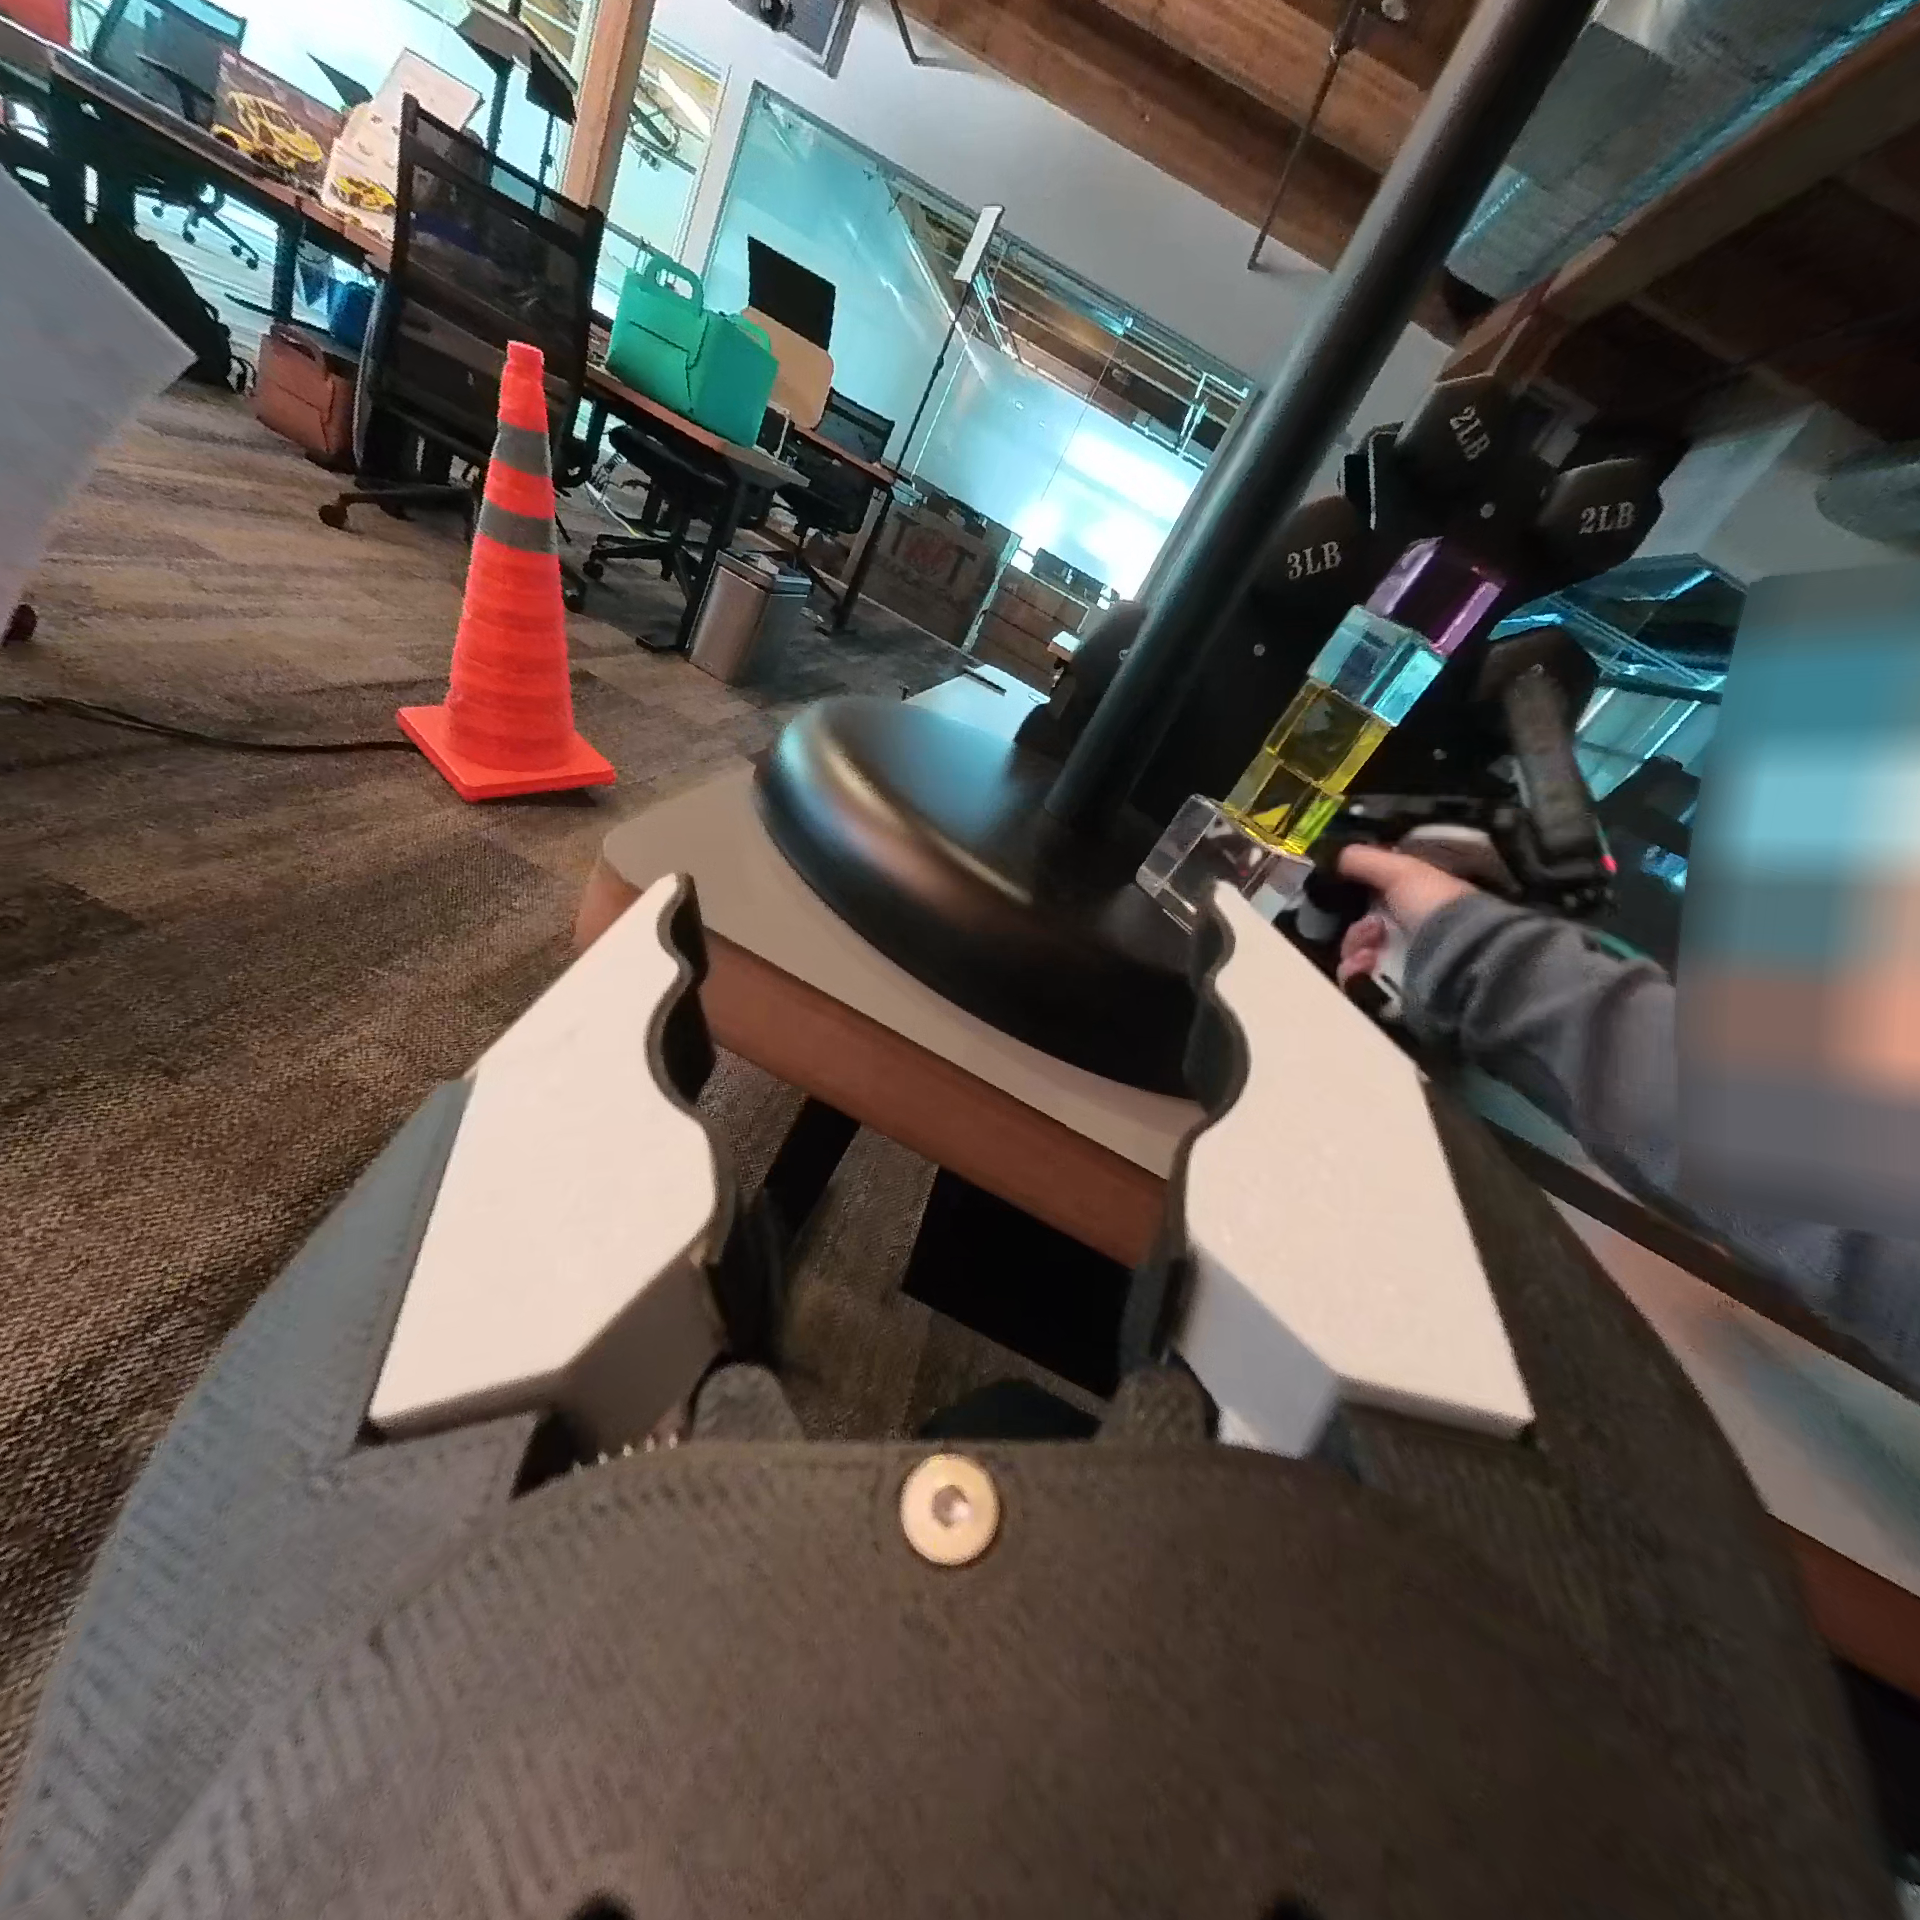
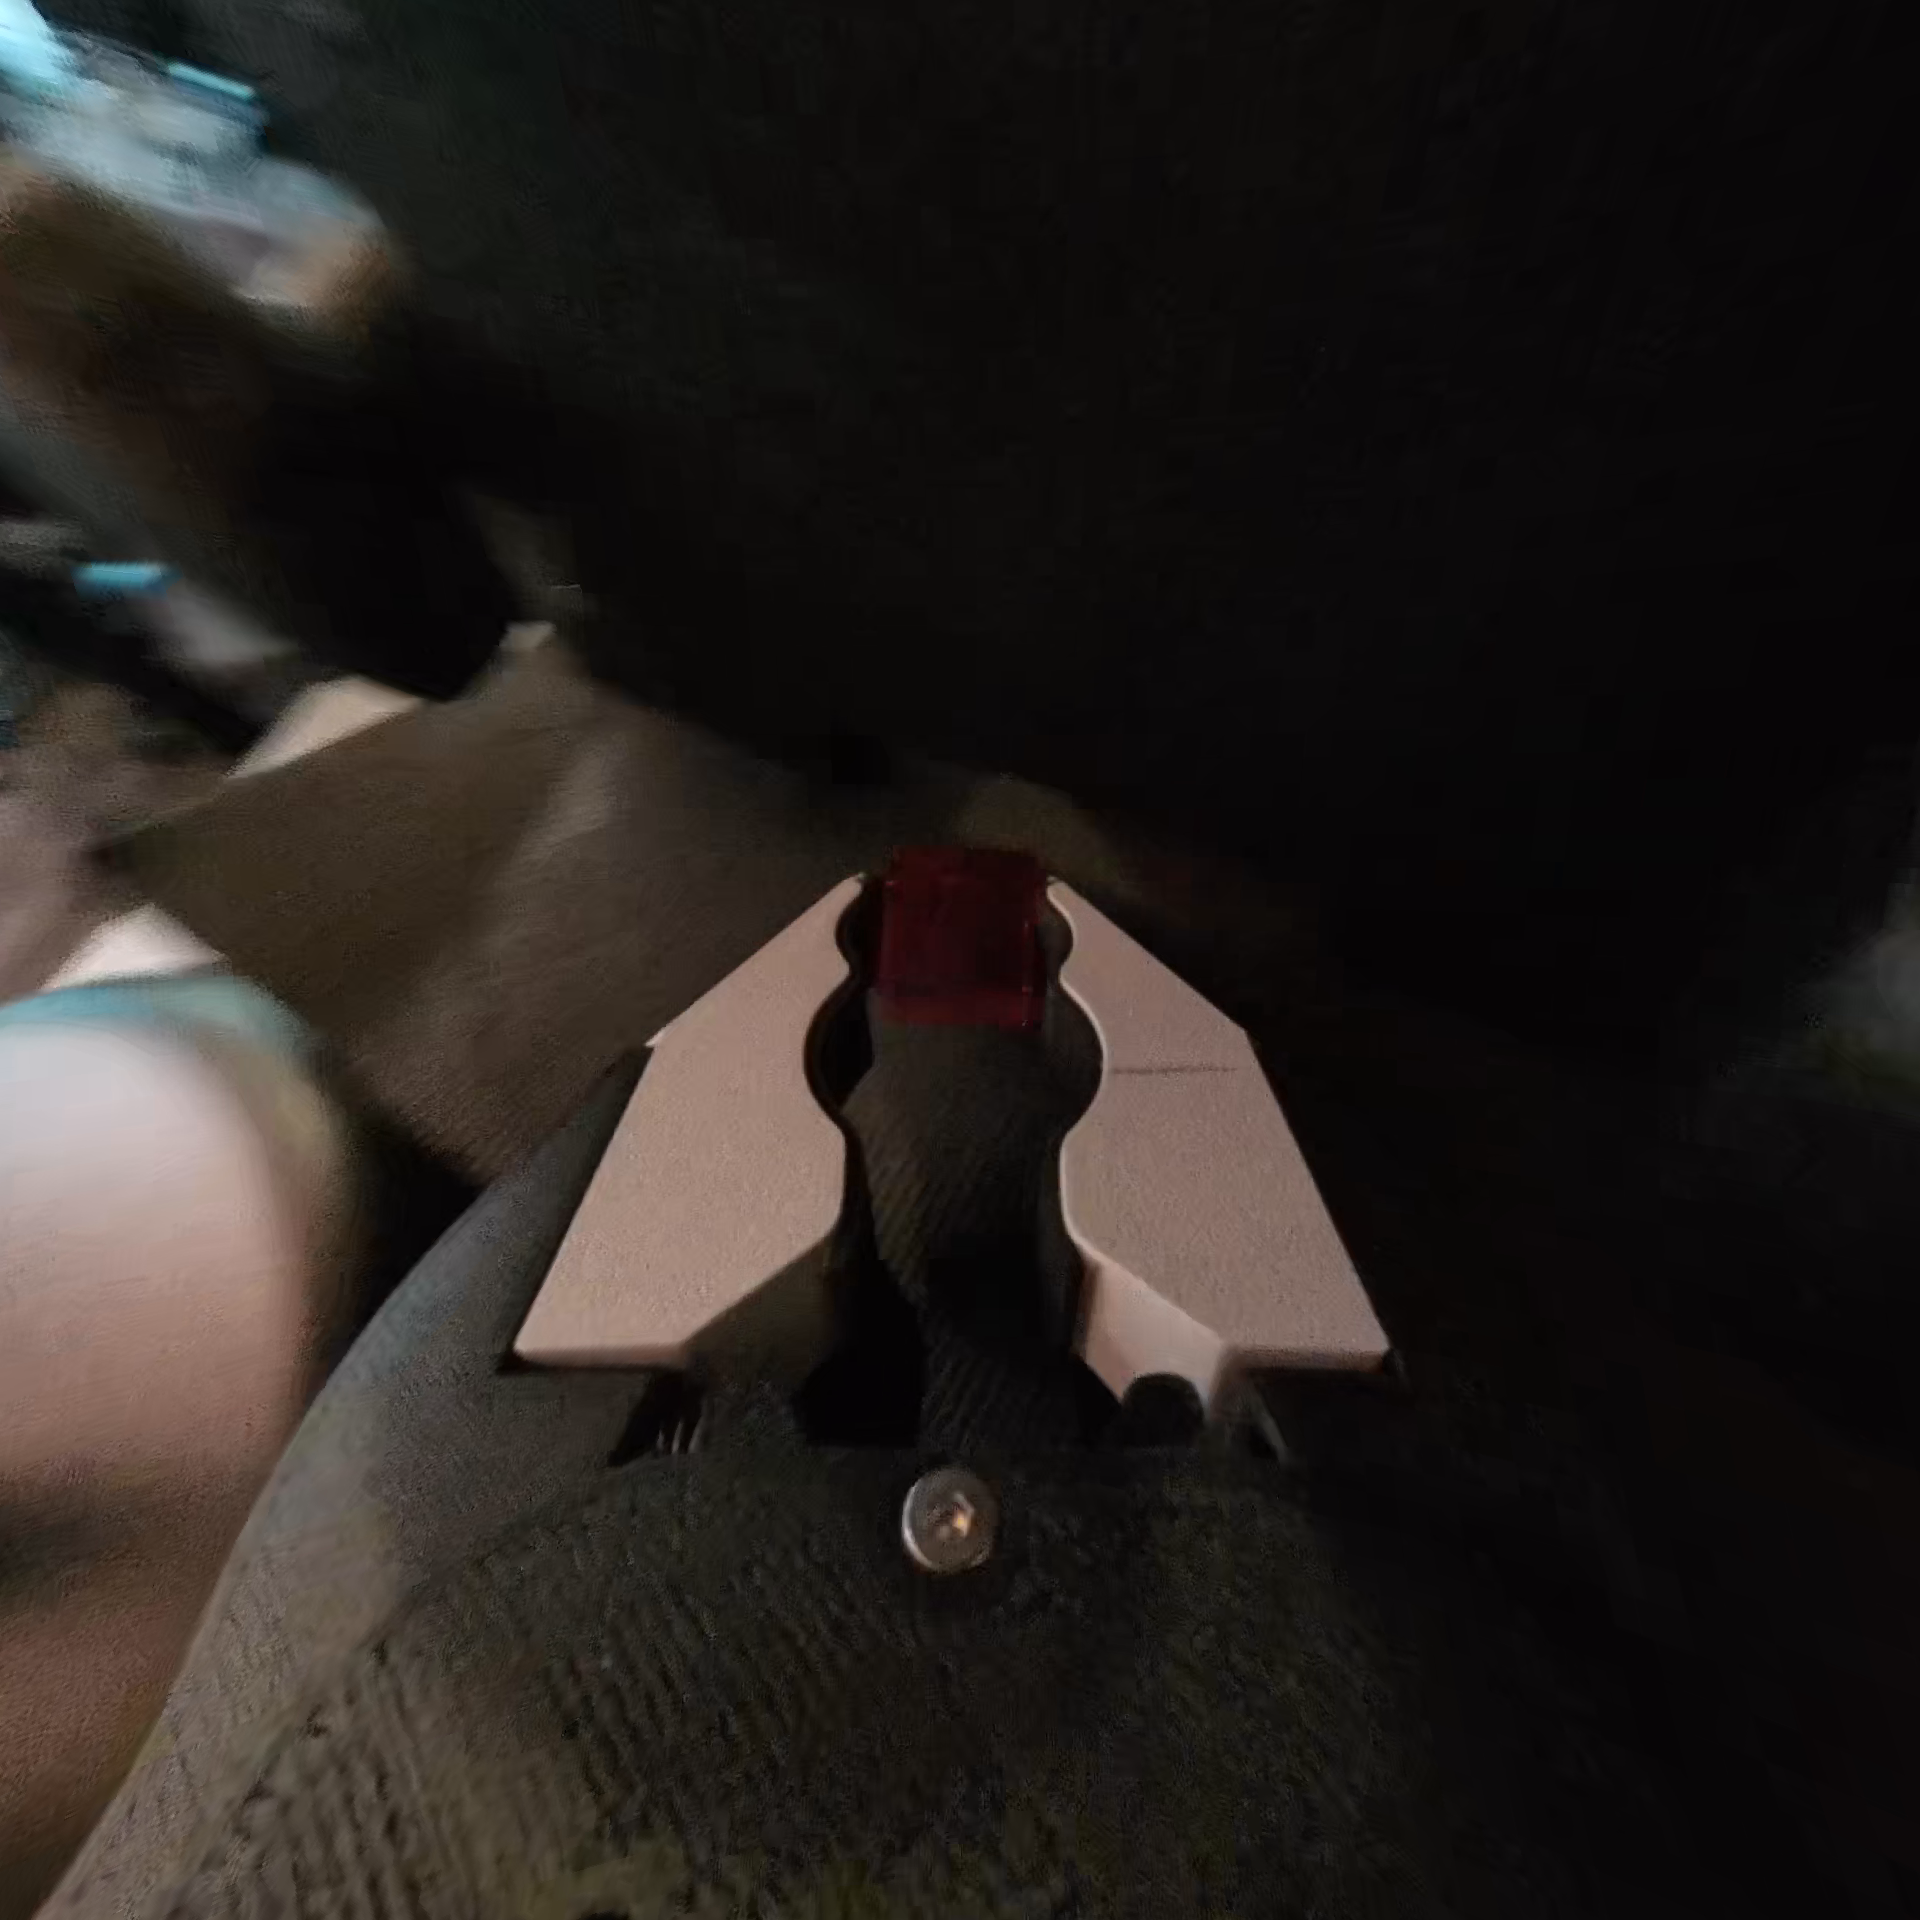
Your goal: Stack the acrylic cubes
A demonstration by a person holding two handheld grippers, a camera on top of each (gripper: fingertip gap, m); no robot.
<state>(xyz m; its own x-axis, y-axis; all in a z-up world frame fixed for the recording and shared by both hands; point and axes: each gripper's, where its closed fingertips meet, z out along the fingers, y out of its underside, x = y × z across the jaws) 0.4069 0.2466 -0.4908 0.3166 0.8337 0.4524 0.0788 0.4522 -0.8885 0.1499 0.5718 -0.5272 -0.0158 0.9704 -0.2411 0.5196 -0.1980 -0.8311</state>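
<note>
Carpet lies open beyond the table corner [image 1: 665,852]; left tongs [image 1: 951,914] gape wide, right tongs [image 2: 961,914] pinch a red cube [image 2: 961,935].

I log: lamp base [image 1: 935,862] on the tabletop [image 1: 707,873] corner; cube stack [image 1: 1340,717] just behind it; dumbbells [image 1: 1455,488] behind; cone [image 1: 509,613] on floor, left

An orange traffic cone [image 1: 509,613] with grey bands stands on the brown carpet [image 1: 208,831] at left of centre. Behind it, a black mesh office chair [image 1: 478,301] and a green tote bag [image 1: 691,358] on a long desk. A small steel bin [image 1: 743,613] sits mid-frame. Black dumbbells [image 1: 1475,488] are racked at upper right.
</note>
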